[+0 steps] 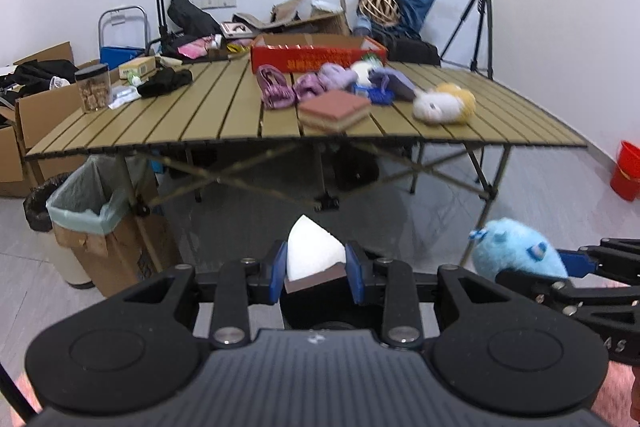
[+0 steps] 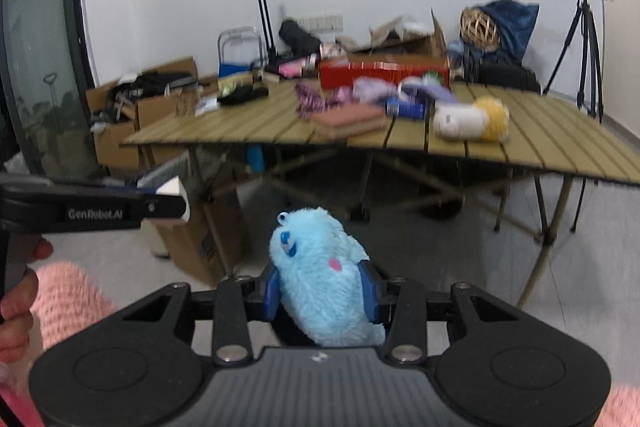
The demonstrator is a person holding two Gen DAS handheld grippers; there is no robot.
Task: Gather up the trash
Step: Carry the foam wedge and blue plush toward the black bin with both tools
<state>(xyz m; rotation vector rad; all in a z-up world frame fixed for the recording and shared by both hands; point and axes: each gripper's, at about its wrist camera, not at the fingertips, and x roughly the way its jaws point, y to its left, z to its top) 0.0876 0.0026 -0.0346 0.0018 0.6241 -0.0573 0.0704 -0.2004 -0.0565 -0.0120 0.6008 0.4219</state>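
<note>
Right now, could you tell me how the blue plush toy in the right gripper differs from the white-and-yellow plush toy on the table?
The blue plush toy is clamped upright in the right gripper, off the floor; the white-and-yellow plush toy lies on its side on the slatted table, untouched. The blue plush toy is one colour with a pink spot; the white-and-yellow plush toy is white in front and yellow behind. Both are fluffy and rounded.

A lined bin (image 1: 82,215) stands under the table's (image 1: 200,115) left end.
</note>
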